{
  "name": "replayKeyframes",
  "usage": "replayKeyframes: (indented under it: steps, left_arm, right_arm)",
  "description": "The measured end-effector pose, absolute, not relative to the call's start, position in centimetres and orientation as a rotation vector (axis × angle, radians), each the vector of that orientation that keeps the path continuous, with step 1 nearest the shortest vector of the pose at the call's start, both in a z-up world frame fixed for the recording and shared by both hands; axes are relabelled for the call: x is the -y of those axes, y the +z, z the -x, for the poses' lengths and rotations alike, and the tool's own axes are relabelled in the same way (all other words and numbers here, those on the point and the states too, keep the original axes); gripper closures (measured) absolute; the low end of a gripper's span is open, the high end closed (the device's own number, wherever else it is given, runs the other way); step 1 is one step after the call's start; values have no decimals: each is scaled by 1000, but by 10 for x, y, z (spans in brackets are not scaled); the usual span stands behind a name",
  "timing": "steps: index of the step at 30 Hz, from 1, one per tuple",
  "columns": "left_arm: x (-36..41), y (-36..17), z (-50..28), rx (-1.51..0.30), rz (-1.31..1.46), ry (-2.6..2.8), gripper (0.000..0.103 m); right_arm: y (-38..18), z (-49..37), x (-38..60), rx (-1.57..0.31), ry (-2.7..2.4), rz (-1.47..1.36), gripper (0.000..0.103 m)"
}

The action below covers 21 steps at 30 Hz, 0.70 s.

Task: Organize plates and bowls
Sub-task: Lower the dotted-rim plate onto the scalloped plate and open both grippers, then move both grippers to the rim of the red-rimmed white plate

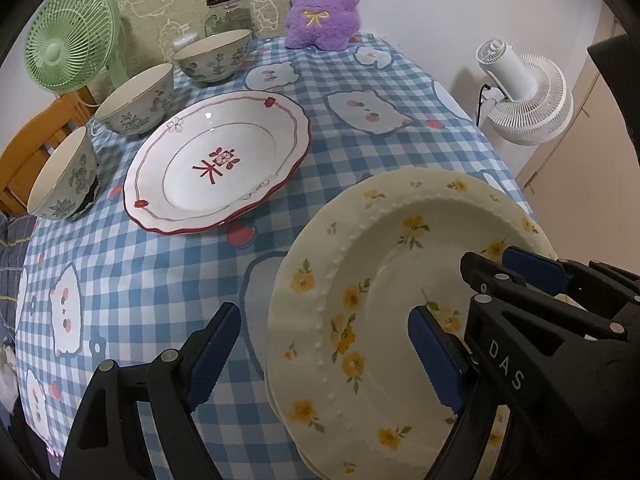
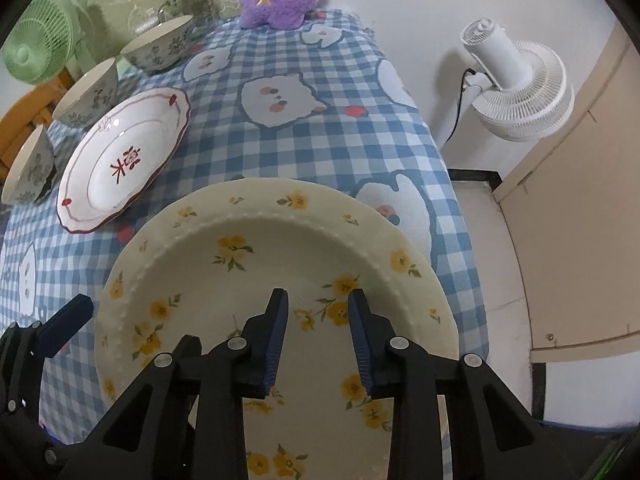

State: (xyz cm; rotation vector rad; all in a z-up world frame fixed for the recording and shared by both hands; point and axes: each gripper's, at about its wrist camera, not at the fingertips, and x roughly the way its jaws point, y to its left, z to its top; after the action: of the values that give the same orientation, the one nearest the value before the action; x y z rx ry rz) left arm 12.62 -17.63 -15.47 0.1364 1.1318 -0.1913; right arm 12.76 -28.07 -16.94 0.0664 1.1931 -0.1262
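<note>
Over the near right part of the checked table (image 1: 160, 280), the yellow-flowered plate (image 2: 256, 264) lies under both claws. The right claw (image 2: 318, 336) hovers above it, partly open, gripping nothing; the left claw (image 1: 320, 356) gapes wide at its left rim — also empty. Judging by this, a pick-up is in hand; next comes closing on the rim and stacking it onto the red-rimmed plate (image 1: 218, 164) — beside three bowls (image 1: 138, 100).

We see a glossy, glazed ceramic yellow-flowered plate (image 2: 276, 264) with a beaded raised ring, and a shiny red-rimmed plate (image 1: 218, 162) whose glaze catches highlights. The three floral bowls (image 1: 138, 100) look smooth and glazed too. The checked tablecloth (image 1: 132, 276) is matt woven cloth, the purple toy (image 1: 324, 4) fluffy plush, the green fan (image 1: 70, 38) plastic, the jar (image 1: 229, 16) clear glass.
</note>
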Motion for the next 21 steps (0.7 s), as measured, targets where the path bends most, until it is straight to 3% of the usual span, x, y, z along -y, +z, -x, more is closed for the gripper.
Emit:
replayKeyframes:
  steps: [7, 13, 21]
  left_arm:
    - [172, -140, -140, -1122, -103, -138, 16]
    - [163, -119, -156, -1087, -57, -58, 16]
    - [139, -90, -174, -1038, -19, -20, 10]
  right_arm:
    - [-149, -150, 280, -1177, -15, -75, 65]
    - [-121, -170, 273, -1115, 68, -49, 40]
    - [-93, -188, 251, -1066, 90, -44, 28]
